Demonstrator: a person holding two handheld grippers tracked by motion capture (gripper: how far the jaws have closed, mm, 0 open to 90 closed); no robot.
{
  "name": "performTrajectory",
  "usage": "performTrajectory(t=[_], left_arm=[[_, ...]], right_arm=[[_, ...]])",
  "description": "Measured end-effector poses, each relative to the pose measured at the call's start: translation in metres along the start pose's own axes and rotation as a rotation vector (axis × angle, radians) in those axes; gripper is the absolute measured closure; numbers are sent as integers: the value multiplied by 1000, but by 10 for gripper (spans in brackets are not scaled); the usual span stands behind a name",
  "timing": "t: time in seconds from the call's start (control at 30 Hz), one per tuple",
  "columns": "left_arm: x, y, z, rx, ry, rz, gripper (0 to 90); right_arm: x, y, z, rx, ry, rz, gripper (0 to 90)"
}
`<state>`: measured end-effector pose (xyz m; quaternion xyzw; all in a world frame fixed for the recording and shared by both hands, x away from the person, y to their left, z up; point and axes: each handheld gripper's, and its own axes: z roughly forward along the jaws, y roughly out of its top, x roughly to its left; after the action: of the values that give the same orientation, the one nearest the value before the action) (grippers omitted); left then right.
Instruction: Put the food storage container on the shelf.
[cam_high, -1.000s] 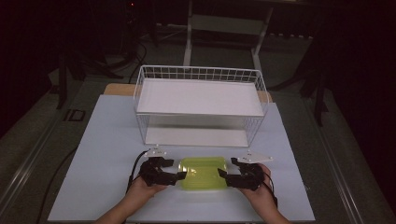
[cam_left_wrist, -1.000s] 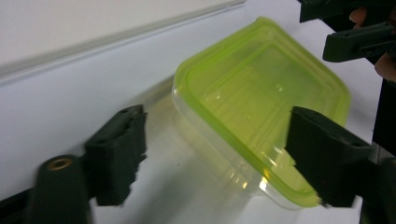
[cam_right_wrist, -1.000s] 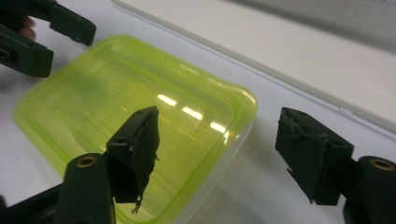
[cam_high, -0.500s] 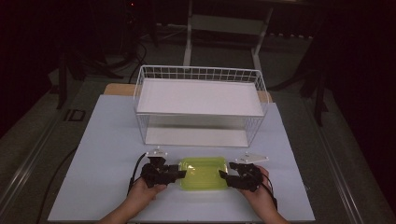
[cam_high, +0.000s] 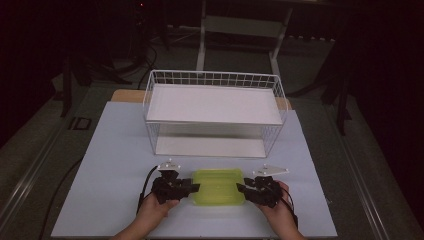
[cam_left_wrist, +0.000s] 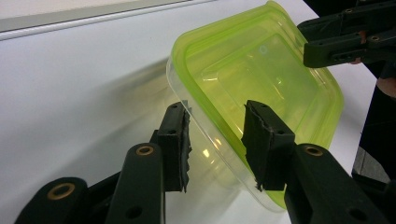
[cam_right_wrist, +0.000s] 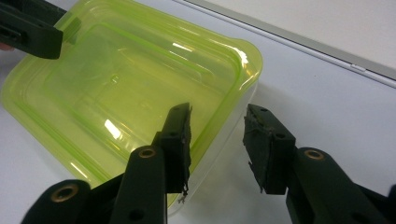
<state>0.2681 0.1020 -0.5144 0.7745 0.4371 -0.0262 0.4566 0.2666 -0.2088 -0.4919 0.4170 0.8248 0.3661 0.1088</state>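
A yellow-green lidded plastic container (cam_high: 218, 186) lies flat on the white table, near its front edge. My left gripper (cam_high: 196, 187) is at the container's left end and my right gripper (cam_high: 240, 189) at its right end, both pointing inward. In the left gripper view the container's (cam_left_wrist: 261, 70) rim runs between the jaws of my left gripper (cam_left_wrist: 217, 140). The same holds in the right gripper view for the container (cam_right_wrist: 116, 79) and my right gripper (cam_right_wrist: 217, 140). Both pairs of jaws have just been closing with that rim between them. A gap still shows beside the pads.
A white wire rack (cam_high: 214, 102) with a flat upper shelf stands behind the container, mid-table. The white table top (cam_high: 115, 150) has bare room to the left and right of the hands. Dark floor and stand legs surround the table.
Both grippers' jaws have narrowed around the container's two ends. The hands and the container have kept their places.
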Motion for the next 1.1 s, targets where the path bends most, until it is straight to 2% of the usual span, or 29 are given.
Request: performTrajectory(t=[0.1,0.2,0.3,0.53,0.63,0.97,1.03,1.1], left_arm=[[-3,-1,-1,-3,2,9,637],[-5,-2,-2,2,-8,9,654],[-7,-2,-3,3,0,20,663],[-10,-3,-5,6,-6,-7,695],[-10,-3,-5,4,-11,-14,711],[-15,-4,-11,16,-16,-44,746],[-17,-4,-13,13,-9,-39,795],[-19,-4,-13,10,-8,-37,804]], right_arm=[[-3,0,0,1,26,37,593],[-1,1,-1,-2,35,35,606],[-2,1,-3,1,52,44,620],[2,-1,-8,-1,30,48,665],[3,-2,-11,0,42,75,677],[4,-1,-14,4,55,112,713],[7,-1,-17,-4,43,122,757],[8,0,-19,-13,25,114,759]])
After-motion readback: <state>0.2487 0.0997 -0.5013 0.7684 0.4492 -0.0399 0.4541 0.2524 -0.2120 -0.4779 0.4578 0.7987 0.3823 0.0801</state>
